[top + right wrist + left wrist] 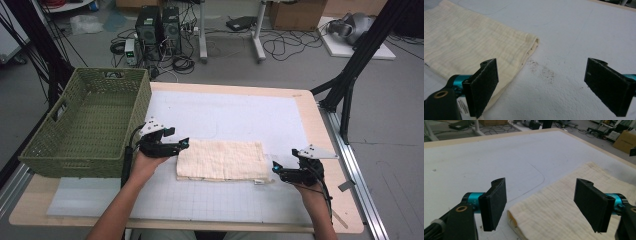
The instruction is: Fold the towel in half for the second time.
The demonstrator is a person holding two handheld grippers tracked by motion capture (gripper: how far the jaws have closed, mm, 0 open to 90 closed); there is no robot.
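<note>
A folded cream cloth (pixel 220 160), soft and crinkle-woven, lies flat on the white-matted bench (pixel 240 112) between 2 tools. The left tool (pixel 175 145) and right tool (pixel 276 170) flank its short ends, jaws apart and empty; gripping the corners looks next. A woven green basket (pixel 82 127) waits alongside.

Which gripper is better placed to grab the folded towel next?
Left, probably. The left gripper has its open fingers straddling a corner of the folded towel. The right gripper is open too, but the towel edge lies beside its fingers, not between.
</note>
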